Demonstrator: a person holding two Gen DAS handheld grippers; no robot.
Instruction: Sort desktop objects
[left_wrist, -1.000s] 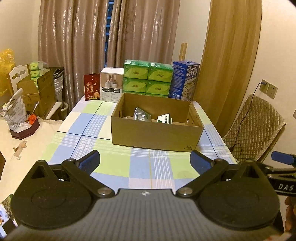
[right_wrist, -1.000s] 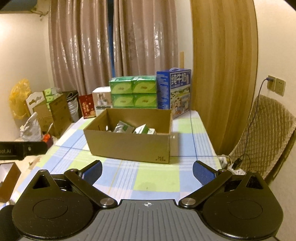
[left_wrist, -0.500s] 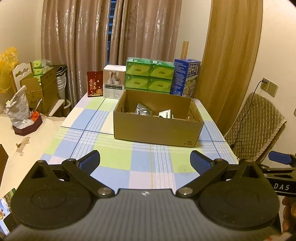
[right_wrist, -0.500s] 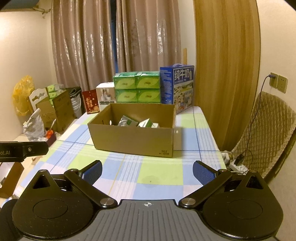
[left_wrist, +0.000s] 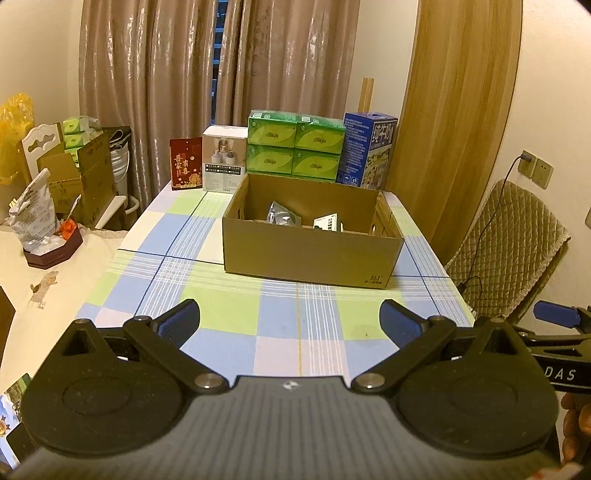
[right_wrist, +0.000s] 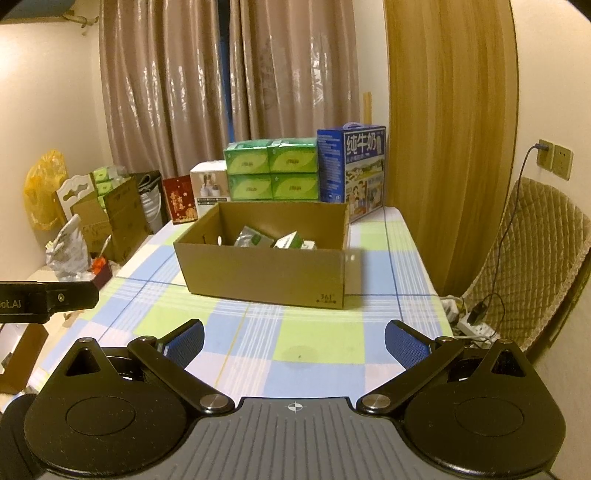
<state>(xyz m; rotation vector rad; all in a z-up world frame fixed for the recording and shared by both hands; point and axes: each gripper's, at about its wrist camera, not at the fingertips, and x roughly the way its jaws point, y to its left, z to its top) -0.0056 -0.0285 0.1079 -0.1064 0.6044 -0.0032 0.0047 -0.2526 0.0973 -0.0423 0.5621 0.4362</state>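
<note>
From the left wrist camera, the left gripper has its blue-padded fingers spread wide with nothing between them, hanging over the near edge of the checked tablecloth. Straight ahead of it, well apart, stands an open cardboard box; inside lie a silver foil pouch and a small white-and-green carton. Beyond the box, along the far edge, stand a red packet, a white product box, a stack of green tissue packs and a blue milk carton case. To the gripper's right, part of the other tool and a few of the person's fingers show at the frame's edge, near a quilted chair.

From the right wrist camera, the right gripper is likewise wide open and empty above the tablecloth. The cardboard box sits ahead and slightly left, holding the foil pouch and the small carton. Behind it are the green tissue packs and the blue milk carton case. The left tool's black body juts in at the left.
</note>
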